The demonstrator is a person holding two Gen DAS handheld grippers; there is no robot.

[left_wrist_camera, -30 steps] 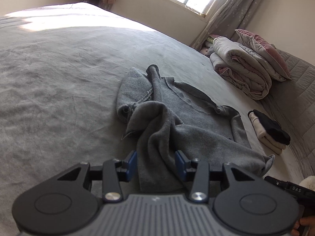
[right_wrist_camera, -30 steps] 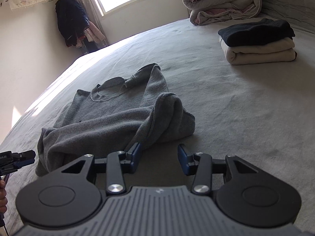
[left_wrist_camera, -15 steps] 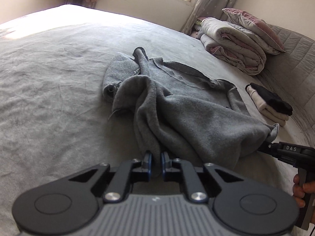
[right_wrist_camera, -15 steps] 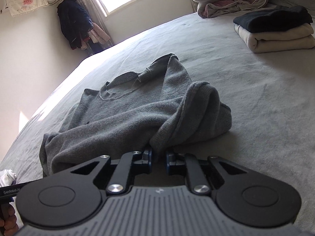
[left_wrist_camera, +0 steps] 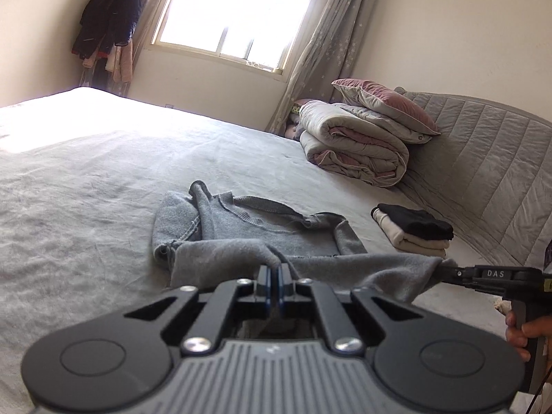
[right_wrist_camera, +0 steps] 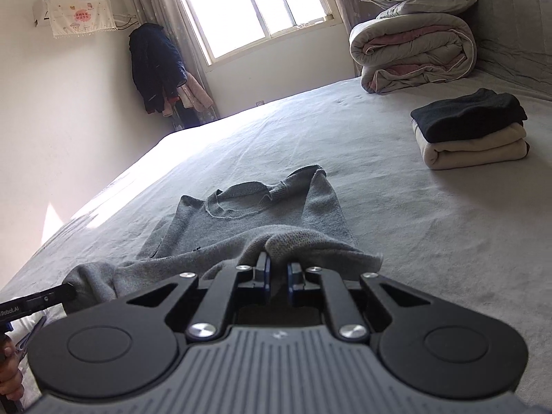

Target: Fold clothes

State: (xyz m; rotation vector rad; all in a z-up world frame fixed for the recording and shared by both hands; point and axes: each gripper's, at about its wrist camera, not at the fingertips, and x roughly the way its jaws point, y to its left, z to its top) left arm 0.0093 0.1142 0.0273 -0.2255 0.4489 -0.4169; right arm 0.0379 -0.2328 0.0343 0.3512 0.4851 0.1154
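A second ago both tools hung open over the crumpled near edge of the grey sweater (left_wrist_camera: 241, 231); half a second ago their fingers had come together on the cloth. Now the left hand-held gripper (left_wrist_camera: 275, 284) is clamped on a pinch of the sweater's hem, and the right hand-held gripper (right_wrist_camera: 278, 274) is likewise closed on a bunch of hem fabric, its fingers a little further apart because of the thicker wad between them. Both have risen: the wrist views now look across the room to the window (left_wrist_camera: 238, 10) rather than down at the bed (left_wrist_camera: 86, 186), and the near edge of the sweater is lifted into a taut band stretched between the two tools.

The neckline and shoulders of the sweater lie on the bed, collar away from the person, with one sleeve rumpled to the left side. The hem is held in the air between the two grips.

This likely means the grasp stage is done and the garment is being pulled straight, either to flatten it or to carry the hem toward the collar for a fold. The bunched sleeve probably needs smoothing first. A finished stack of folded clothes (right_wrist_camera: 472, 131), black on cream, sits well apart to the right, near the rolled quilt (right_wrist_camera: 414, 51).
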